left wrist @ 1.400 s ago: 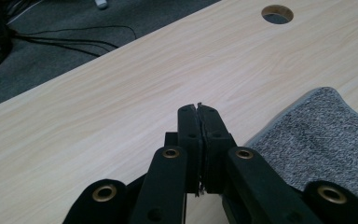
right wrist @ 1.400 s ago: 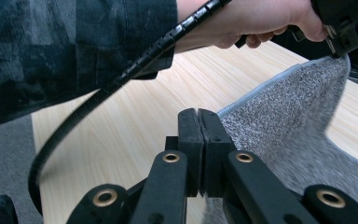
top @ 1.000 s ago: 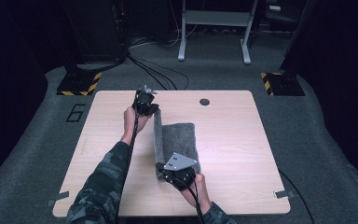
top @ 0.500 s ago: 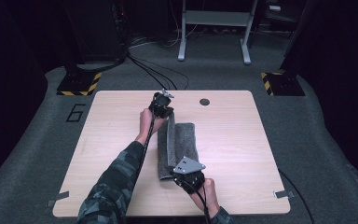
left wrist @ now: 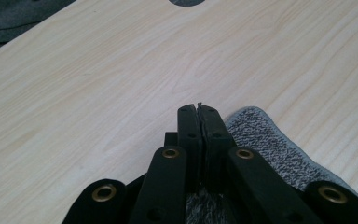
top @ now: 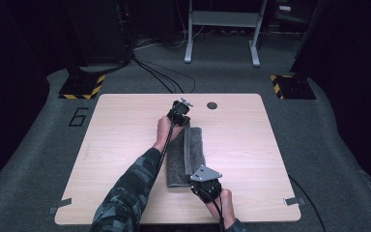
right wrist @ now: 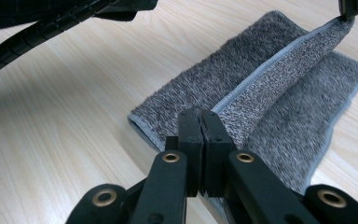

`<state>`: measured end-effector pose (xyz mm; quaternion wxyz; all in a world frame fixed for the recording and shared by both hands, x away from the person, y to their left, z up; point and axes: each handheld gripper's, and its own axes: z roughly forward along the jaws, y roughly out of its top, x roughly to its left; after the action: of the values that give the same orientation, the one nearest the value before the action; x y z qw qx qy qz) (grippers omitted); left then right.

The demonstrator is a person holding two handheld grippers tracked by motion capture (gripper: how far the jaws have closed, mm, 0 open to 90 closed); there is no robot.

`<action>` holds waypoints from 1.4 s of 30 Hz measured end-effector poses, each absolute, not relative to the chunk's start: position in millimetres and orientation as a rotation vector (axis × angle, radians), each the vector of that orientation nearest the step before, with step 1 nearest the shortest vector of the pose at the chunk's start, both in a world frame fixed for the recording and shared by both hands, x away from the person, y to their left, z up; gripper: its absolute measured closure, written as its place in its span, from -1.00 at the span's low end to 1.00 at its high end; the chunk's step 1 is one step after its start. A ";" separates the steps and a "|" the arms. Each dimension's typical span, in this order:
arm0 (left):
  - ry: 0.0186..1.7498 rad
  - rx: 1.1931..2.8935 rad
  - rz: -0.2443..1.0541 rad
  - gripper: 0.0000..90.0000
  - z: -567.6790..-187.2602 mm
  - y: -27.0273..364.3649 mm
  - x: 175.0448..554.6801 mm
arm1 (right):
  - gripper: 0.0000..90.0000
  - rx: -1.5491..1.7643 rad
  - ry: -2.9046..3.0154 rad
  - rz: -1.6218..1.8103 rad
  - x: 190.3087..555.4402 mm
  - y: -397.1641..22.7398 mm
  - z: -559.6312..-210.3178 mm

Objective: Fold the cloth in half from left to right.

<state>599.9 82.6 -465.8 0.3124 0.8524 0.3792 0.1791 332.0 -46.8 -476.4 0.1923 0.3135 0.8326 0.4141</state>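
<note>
The right gripper (right wrist: 201, 122) rises from 6 o'clock, its black fingers (right wrist: 189, 140) pressed together on the hemmed edge of a grey towel (right wrist: 242, 70). The pinched flap runs lifted toward 1 o'clock, where the left gripper (right wrist: 354, 10) clamps its far end. The rest of the towel lies on the table (right wrist: 51, 140). A cable (right wrist: 37, 39) crosses at 10 o'clock.
</note>
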 end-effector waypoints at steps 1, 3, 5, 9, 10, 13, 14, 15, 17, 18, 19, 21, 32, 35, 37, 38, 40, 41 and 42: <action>1.001 2.255 0.472 0.96 -466.1 80.6 599.9 | 0.97 0.886 2.333 1.161 331.7 -48.3 -477.3; 0.994 2.258 0.467 0.96 -466.6 77.3 600.3 | 0.97 0.901 2.326 1.160 330.8 -50.6 -478.7; 0.991 2.262 0.473 0.96 -467.3 73.6 600.5 | 0.97 0.914 2.314 1.163 329.8 -53.9 -480.0; 0.992 2.270 0.460 0.96 -470.7 68.0 602.0 | 0.96 0.937 2.314 1.149 330.1 -57.7 -483.9; 0.992 2.270 0.463 0.96 -471.5 66.7 602.4 | 0.96 0.946 2.310 1.141 329.8 -58.3 -484.6; 0.989 2.275 0.448 0.96 -473.3 63.2 602.8 | 0.96 0.953 2.306 1.135 329.4 -60.5 -486.6; 0.985 2.279 0.451 0.96 -473.4 62.4 603.1 | 0.96 0.959 2.310 1.128 329.4 -61.4 -487.0; 0.986 2.280 0.449 0.96 -473.6 61.4 603.1 | 0.96 0.961 2.304 1.129 329.8 -62.3 -487.7; 0.983 2.277 0.449 0.96 -473.8 59.9 603.3 | 0.96 0.965 2.307 1.120 330.3 -64.3 -488.4; 0.982 2.283 0.446 0.96 -473.6 59.2 603.3 | 0.96 0.972 2.308 1.119 329.8 -65.4 -488.6; 0.984 2.281 0.442 0.96 -473.7 58.3 603.1 | 0.96 0.973 2.301 1.123 329.8 -66.1 -488.9; 0.977 2.283 0.442 0.96 -473.2 57.5 602.9 | 0.96 0.974 2.293 1.124 329.3 -67.8 -488.5; 0.955 2.263 0.434 0.96 -467.0 50.2 599.1 | 0.96 0.984 2.251 1.137 323.7 -77.1 -488.8; 0.941 2.259 0.430 0.94 -465.6 46.6 598.0 | 0.94 0.999 2.235 1.128 321.5 -79.2 -488.2; 0.936 2.249 0.408 0.77 -465.8 44.1 597.7 | 0.93 0.997 2.226 1.116 320.0 -80.5 -487.9; 0.931 2.252 0.386 0.68 -465.3 43.8 597.2 | 0.91 1.000 2.217 1.102 318.5 -81.0 -487.6; 0.934 2.238 0.385 0.36 -464.5 44.1 596.8 | 0.79 1.008 2.207 1.070 316.7 -82.1 -487.8; 0.937 2.229 0.379 0.22 -463.3 45.4 596.8 | 0.78 1.014 2.203 1.063 316.2 -83.4 -488.1; 0.942 2.222 0.375 0.12 -462.1 47.1 596.8 | 0.75 1.008 2.208 1.054 316.1 -85.0 -488.5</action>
<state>596.8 47.1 -462.1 0.3425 0.8547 0.3624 0.1444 316.1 -85.0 -488.5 0.2452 0.3694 0.8089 0.3861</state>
